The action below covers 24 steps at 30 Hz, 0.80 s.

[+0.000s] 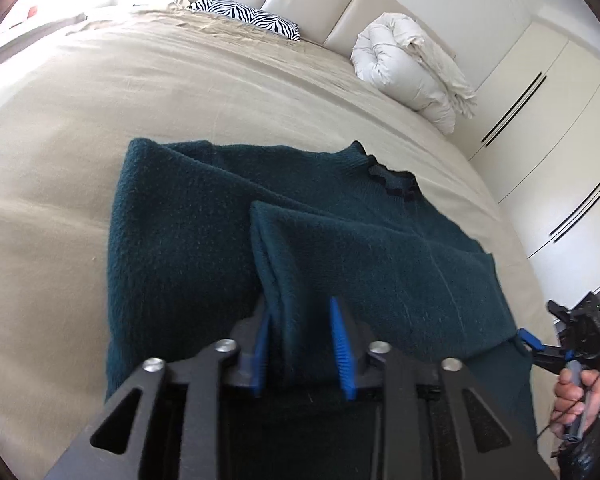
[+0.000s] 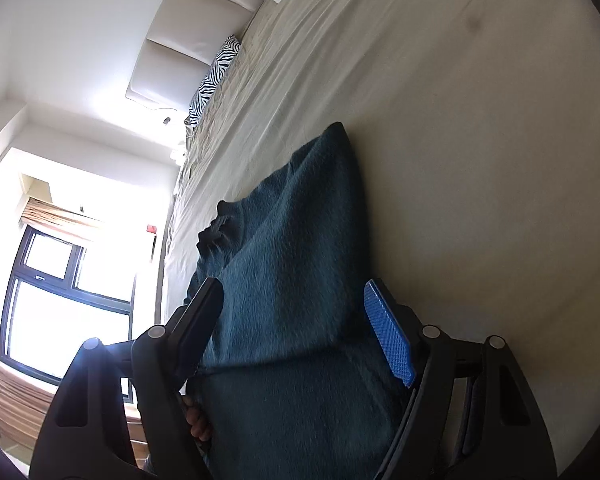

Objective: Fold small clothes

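On the beige bed (image 1: 80, 128), my left gripper (image 1: 300, 344) stands half-open around a teal sweater (image 1: 180, 240) fold; my right gripper (image 2: 292, 332) gapes wide, gripping nothing.

home bedroom: bed (image 1: 140, 92), padded headboard (image 1: 320, 4), zebra pillow (image 1: 252, 16), wardrobe (image 1: 548, 120).

Sweater (image 1: 204, 248): dark teal knit, black trim at collar (image 1: 392, 184). Bed sheet (image 1: 100, 92): beige. Pillow (image 1: 244, 16): black-and-white zebra stripes. Rolled duvet (image 1: 408, 68): white. Headboard (image 1: 320, 4): cream. Gripper pads (image 1: 340, 344): blue on black frames. Window frame (image 2: 66, 284): black.
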Motion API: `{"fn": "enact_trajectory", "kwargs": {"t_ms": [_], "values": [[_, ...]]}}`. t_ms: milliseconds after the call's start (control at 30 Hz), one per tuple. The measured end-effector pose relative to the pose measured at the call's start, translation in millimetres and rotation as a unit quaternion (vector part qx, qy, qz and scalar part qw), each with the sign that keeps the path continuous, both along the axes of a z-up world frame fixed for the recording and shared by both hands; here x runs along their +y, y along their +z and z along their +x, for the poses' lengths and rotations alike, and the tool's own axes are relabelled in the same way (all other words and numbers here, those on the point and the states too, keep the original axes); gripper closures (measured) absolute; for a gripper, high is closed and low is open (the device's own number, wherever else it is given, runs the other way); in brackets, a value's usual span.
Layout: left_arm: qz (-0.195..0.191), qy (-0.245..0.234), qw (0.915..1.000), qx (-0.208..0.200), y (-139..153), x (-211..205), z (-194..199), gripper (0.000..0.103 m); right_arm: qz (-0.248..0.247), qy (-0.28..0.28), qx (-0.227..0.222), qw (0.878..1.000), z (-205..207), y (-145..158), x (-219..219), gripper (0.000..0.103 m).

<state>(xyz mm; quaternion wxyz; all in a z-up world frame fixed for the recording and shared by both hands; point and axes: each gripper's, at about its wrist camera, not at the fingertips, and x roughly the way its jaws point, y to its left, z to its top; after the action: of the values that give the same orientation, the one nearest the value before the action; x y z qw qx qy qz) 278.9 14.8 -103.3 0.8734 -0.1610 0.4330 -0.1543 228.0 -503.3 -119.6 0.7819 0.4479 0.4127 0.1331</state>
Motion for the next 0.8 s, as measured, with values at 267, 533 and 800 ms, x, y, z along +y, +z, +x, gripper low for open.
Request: {"fn": "enact_trajectory", "kwargs": {"t_ms": [267, 533, 800], "values": [[0.058, -0.078, 0.9943, -0.044, 32, -44, -156, 0.008, 0.019, -0.057, -0.037, 0.997, -141, 21, -13, 0.030], [0.041, -0.016, 0.9990, -0.012, 26, 30, -248, 0.008, -0.038, -0.057, -0.037, 0.997, -249, 17, -5, 0.030], [-0.004, 0.045, 0.9978, 0.048, 5, 91, -276, 0.012, -0.131, -0.032, -0.021, 0.991, -302, 17, 4, 0.030]]}}
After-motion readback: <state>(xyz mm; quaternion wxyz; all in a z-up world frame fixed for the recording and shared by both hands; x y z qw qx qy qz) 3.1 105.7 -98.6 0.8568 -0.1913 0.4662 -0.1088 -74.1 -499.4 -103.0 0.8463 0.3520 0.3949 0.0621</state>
